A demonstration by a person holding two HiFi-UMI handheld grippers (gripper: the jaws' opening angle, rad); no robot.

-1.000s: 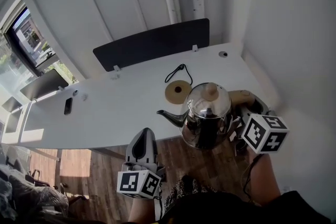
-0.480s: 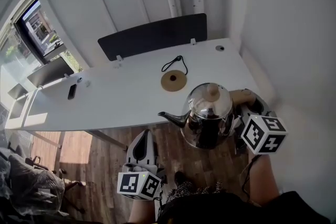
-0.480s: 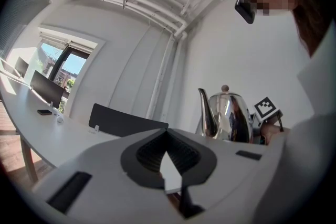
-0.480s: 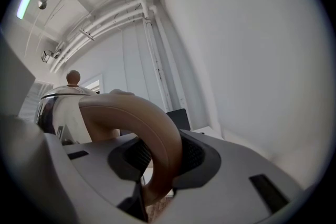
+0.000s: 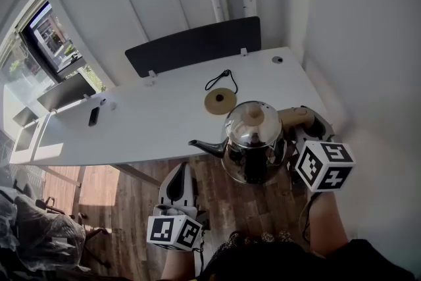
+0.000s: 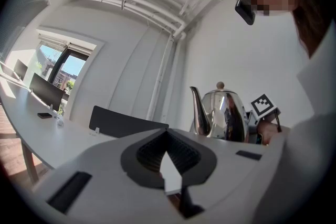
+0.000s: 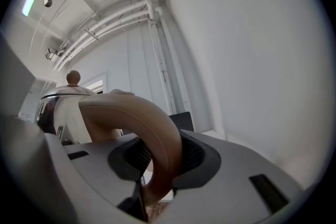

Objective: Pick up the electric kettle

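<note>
The kettle [image 5: 253, 141] has moved a little to the left, up off its base [image 5: 220, 101] by the desk [image 5: 151, 131] edge; the right gripper [image 5: 304, 131] holds its handle [image 5: 291, 116] in its fingers; the left gripper [image 5: 179, 176] has its fingers closed on nothing; the pick-up looks done.

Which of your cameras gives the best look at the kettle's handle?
The right gripper view: the tan handle fills its middle, clamped in the jaws of the right gripper. The head view shows only its top beside the steel kettle; in the left gripper view the kettle's body hides it.
</note>
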